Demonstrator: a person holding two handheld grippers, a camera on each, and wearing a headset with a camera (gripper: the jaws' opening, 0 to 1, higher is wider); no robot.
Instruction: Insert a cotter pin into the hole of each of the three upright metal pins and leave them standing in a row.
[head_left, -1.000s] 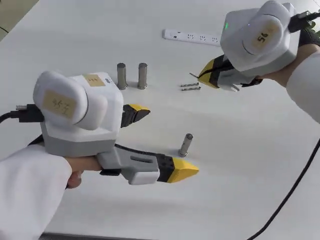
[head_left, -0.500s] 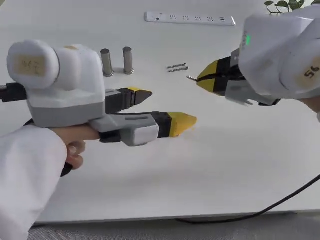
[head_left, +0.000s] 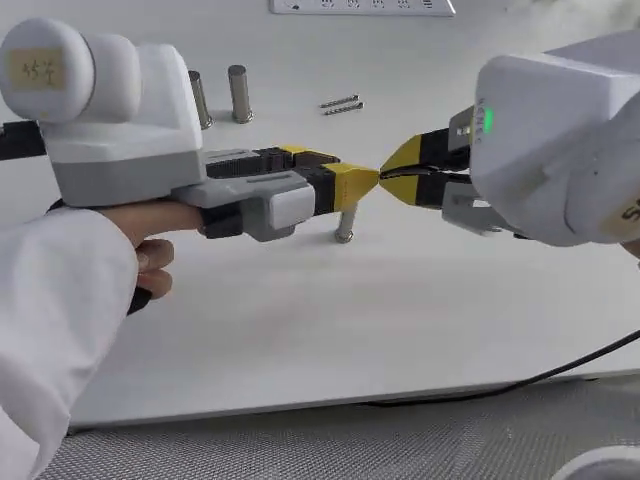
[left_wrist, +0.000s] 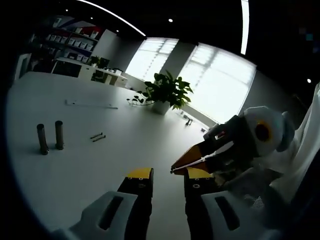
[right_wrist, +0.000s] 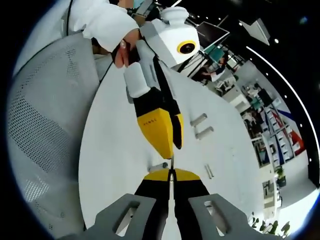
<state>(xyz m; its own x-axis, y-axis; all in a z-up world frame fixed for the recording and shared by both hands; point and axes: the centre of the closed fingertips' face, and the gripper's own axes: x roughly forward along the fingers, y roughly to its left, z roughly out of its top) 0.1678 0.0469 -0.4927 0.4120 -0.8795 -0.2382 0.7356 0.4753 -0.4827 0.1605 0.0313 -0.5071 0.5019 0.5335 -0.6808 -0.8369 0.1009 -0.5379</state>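
Observation:
Two upright metal pins stand side by side at the back left, also seen in the left gripper view. A third metal pin stands on the table just below and behind my left gripper's yellow tips, its top hidden. My left gripper is open with nothing between its jaws. My right gripper faces it tip to tip, shut on a thin cotter pin that pokes out toward the left gripper. Two more cotter pins lie behind.
A white power strip lies along the far edge of the white table. A black cable crosses the table's front right edge. A potted plant stands far off.
The two grippers have come together until their tips nearly touch above the third pin. The left gripper's jaws stand closer together than before. The head camera has shifted forward.

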